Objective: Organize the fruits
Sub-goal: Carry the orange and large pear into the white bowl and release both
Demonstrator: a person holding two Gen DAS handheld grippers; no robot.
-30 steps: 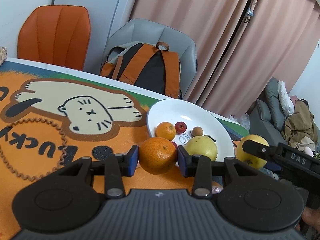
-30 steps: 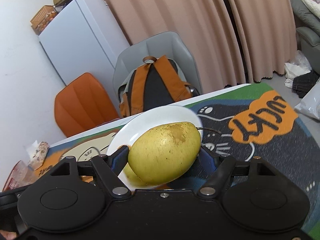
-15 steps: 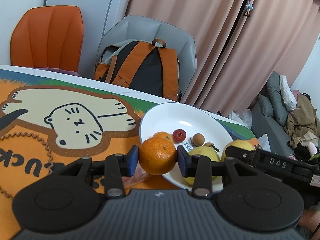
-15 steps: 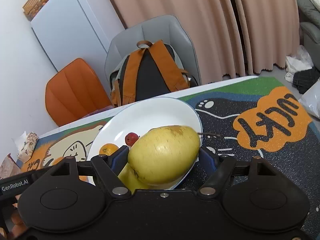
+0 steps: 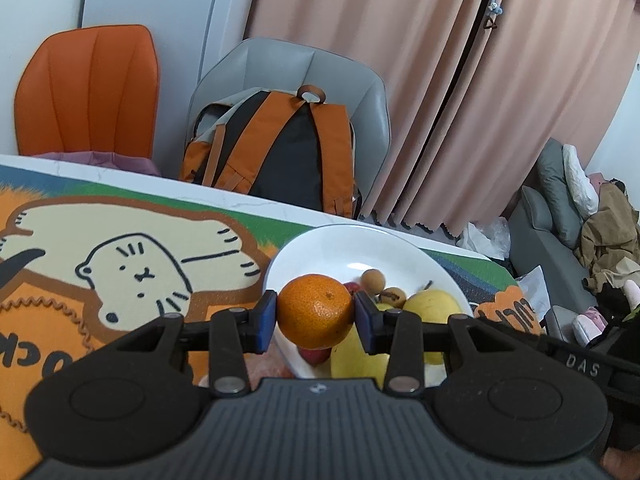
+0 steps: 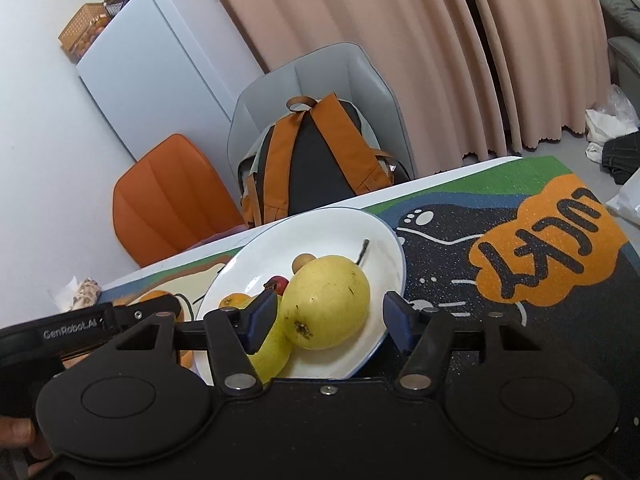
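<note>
My left gripper (image 5: 316, 316) is shut on an orange (image 5: 315, 311) and holds it over the near left rim of the white plate (image 5: 352, 240). My right gripper (image 6: 330, 318) is open around a yellow pear (image 6: 326, 302) that lies in the plate (image 6: 320, 228) against a second yellow pear (image 6: 272, 354). The plate also holds a small orange (image 6: 234, 301), a red fruit (image 6: 279, 283) and small brown fruits (image 5: 373, 279). The pears show in the left wrist view (image 5: 430, 306).
The table is covered by an orange cartoon mat (image 5: 120, 256) and a dark mat with orange lettering (image 6: 540, 248). Behind the table stand an orange chair (image 5: 88, 88) and a grey chair with a backpack (image 5: 280, 152). A fridge (image 6: 160, 72) stands at the wall.
My right gripper has opened and let the pear down into the plate. My left gripper has carried the orange forward over the plate's near rim.
</note>
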